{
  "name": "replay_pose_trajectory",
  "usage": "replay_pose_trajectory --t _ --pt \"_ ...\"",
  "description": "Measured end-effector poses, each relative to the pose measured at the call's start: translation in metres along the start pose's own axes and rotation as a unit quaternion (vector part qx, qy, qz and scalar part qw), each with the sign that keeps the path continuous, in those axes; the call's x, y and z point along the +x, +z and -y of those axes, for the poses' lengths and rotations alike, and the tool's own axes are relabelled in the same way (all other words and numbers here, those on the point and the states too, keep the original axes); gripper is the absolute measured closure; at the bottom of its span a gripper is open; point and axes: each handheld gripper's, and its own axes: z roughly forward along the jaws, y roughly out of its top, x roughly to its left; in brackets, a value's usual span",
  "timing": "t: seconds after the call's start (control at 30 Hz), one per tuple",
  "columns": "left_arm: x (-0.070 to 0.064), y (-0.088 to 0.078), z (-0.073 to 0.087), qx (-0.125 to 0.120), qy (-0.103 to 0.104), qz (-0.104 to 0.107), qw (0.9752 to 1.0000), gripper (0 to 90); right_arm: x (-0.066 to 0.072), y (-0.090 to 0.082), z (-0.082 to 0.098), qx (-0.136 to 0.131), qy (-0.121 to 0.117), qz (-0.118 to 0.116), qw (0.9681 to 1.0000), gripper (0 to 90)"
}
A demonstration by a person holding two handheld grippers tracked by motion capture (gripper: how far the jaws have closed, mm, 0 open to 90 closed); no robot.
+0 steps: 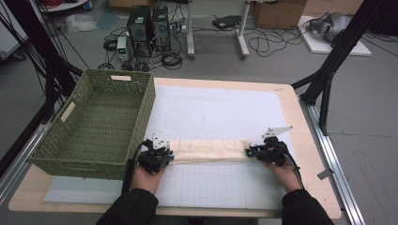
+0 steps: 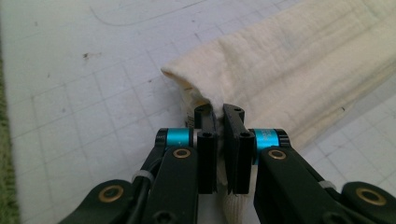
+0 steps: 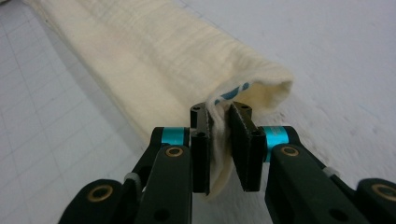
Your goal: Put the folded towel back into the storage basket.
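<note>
Here, a folded cream cloth is seen lying as a long band across the white gridded mat, near the table's front. Its left end is pinched between the pressed-together jaws of the left gripper, and its right end by the right gripper, where only a thin lip of fabric is caught. That shallow hold is judged the likeliest to slip if the band is lifted or pulled taut, and the fold could be spilled open. The green woven basket stands just beside the left gripper, so little room is left there; open mat is offered behind the cloth and to the right.
</note>
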Motion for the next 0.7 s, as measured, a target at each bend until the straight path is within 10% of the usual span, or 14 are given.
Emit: replay_pose_trajectory --t 0.4,0.7 --pt "-0.002 -0.019 -0.025 -0.048 0.024 0.010 0.9985 63.6 0.009 -0.025 -0.013 -0.068 -0.018 0.058 0.9958 62.6" --pt "-0.011 0.007 -0.051 -0.045 0.080 0.091 0.9916 61.7 0.012 -0.004 -0.010 -0.016 -0.033 0.035 0.9987 68.0"
